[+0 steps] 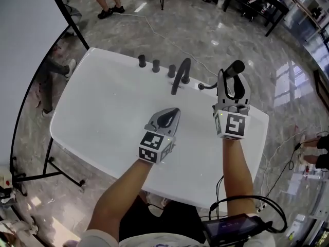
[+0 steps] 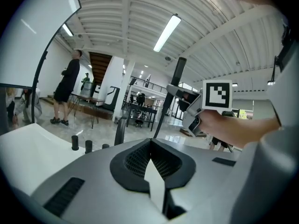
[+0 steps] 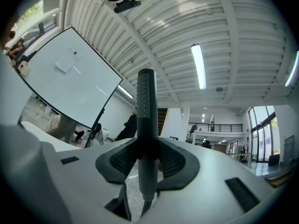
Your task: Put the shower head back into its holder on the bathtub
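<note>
A black stick-shaped shower head [image 1: 235, 69] is held upright above the tub's far right corner, with my right gripper [image 1: 230, 80] shut on its handle. In the right gripper view the handle [image 3: 146, 111] stands pinched between the dark pads, its hose end hanging below. A small black fitting [image 1: 202, 87] sits on the tub rim just left of that gripper. My left gripper [image 1: 171, 114] hovers over the white bathtub [image 1: 103, 107], jaws shut with nothing between them. From the left gripper [image 2: 150, 143] view, the right gripper [image 2: 187, 107] and the shower head [image 2: 176, 80] show ahead at right.
A curved black faucet [image 1: 180, 73] and three black knobs [image 1: 156, 66] line the tub's far rim. A whiteboard [image 1: 25, 30] on a stand is at left. People stand on the marble floor beyond; tables are at the back. A cable [image 1: 285, 153] lies on the floor at right.
</note>
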Motion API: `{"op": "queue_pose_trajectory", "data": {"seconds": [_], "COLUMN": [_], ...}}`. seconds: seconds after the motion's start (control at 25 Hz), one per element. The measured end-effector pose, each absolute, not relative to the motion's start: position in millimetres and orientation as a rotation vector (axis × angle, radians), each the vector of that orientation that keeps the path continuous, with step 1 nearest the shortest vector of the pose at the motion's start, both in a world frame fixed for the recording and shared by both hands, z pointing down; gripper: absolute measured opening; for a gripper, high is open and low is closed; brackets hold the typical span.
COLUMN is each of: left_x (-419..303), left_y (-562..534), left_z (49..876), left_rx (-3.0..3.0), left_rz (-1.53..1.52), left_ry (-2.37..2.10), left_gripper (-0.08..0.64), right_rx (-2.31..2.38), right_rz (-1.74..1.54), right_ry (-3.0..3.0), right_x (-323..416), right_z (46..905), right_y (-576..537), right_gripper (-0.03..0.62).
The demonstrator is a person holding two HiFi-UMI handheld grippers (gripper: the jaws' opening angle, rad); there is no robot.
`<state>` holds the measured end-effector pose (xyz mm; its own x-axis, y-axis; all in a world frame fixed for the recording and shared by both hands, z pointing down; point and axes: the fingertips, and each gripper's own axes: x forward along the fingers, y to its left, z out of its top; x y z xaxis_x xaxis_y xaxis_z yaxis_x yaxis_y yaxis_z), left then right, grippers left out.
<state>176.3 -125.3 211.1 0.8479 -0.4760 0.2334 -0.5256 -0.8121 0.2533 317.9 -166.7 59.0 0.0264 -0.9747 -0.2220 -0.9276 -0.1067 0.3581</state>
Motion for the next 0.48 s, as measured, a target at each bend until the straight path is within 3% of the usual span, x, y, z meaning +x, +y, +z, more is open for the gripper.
{"op": "queue_pose_trajectory", "data": {"seconds": [0.48], "left_x": [185.1], "left_y": [-137.7], "left_z": [265.7], "left_rx": [2.717], "left_rz": [0.260], "left_ry": [-0.761], "left_gripper": [0.018], "right_rx": [2.247], "right_rz": [-0.273], "right_ry": [-2.106], "right_x": [378.1], "right_z": [189.9], "right_y": [-226.2], "right_gripper": [0.138]}}
